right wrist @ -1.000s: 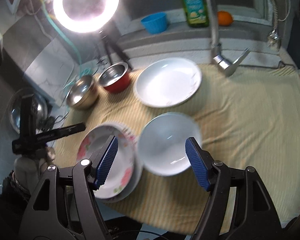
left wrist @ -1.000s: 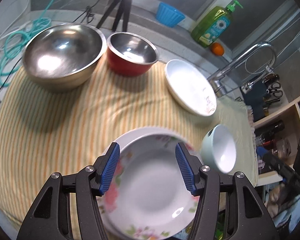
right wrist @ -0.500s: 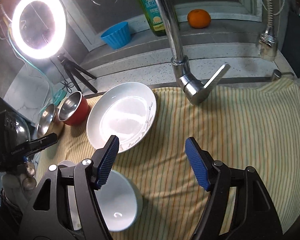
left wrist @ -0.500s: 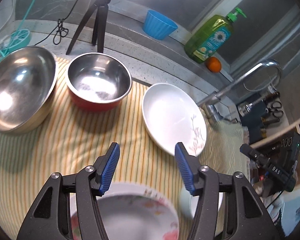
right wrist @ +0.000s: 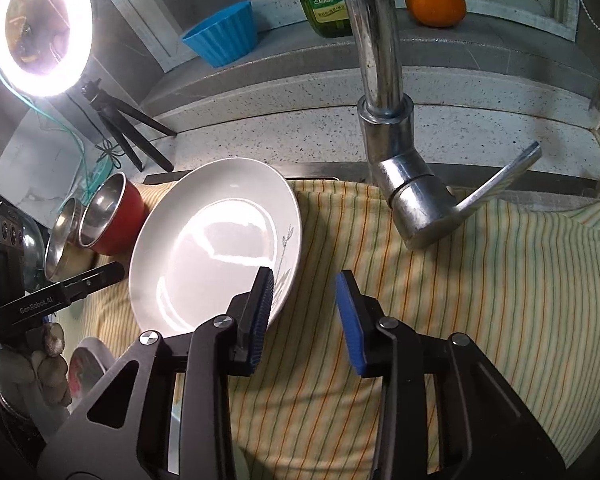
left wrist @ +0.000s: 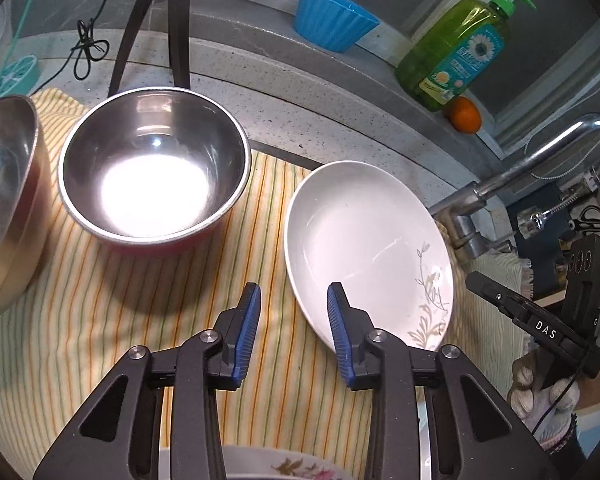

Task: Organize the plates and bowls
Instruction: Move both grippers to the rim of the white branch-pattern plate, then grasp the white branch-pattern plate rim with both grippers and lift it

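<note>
A speckled stone bench (left wrist: 340, 120) is seen covered by a yellow striped cloth (left wrist: 120, 320). On the cloth, a white plate (left wrist: 364, 240) is set beside a red bowl (left wrist: 152, 168), with a larger steel bowl (left wrist: 4, 200) just beyond; a flowered plate (left wrist: 300, 470) is glimpsed at the near edge. A tripod (right wrist: 120, 124) is stood on bare stone.

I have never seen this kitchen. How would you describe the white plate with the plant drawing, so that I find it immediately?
Look at the striped yellow cloth in front of the metal faucet. The white plate lies on it, between the faucet and the red bowl with a steel inside. It is the only flat white dish with a thin grey-brown plant sprig near one rim; its neighbours are metal bowls.
</note>
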### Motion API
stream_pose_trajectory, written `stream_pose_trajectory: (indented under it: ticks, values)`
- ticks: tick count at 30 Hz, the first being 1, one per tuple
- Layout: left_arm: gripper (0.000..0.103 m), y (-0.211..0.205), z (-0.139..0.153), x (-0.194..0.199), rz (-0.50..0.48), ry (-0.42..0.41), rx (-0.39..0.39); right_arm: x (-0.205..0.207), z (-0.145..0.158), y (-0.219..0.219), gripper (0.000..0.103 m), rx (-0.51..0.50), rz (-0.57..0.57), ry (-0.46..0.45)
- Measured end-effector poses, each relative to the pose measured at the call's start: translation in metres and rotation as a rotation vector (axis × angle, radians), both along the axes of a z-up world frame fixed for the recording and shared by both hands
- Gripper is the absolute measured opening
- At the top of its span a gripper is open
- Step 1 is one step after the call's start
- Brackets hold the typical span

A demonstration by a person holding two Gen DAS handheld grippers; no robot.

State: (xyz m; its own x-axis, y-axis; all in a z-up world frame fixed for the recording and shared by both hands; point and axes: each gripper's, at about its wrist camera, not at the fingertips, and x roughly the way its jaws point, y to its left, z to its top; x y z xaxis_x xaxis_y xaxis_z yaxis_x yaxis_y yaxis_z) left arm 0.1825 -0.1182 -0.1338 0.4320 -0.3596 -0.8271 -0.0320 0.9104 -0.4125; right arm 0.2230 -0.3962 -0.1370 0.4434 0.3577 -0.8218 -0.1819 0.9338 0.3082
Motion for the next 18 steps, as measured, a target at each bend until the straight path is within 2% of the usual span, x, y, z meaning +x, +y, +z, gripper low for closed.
stream_pose_trajectory:
  ticks: [5, 8, 12, 18]
  values:
    - [0.030, -0.002, -0.006, 0.011, 0.003, 0.010, 0.008, 0.011, -0.007, 0.001, 0.033, 0.004, 0.007, 0.012]
    - [0.025, -0.002, -0.010, 0.017, 0.006, 0.016, 0.012, 0.015, -0.012, 0.004, 0.031, -0.001, 0.016, 0.020]
    - [0.023, -0.004, -0.015, 0.022, -0.003, 0.022, 0.013, 0.017, -0.016, 0.010, 0.022, -0.024, 0.037, 0.021]
    - [0.018, -0.007, -0.021, 0.027, -0.017, 0.032, 0.010, 0.023, -0.021, 0.015, 0.015, -0.016, 0.050, 0.037]
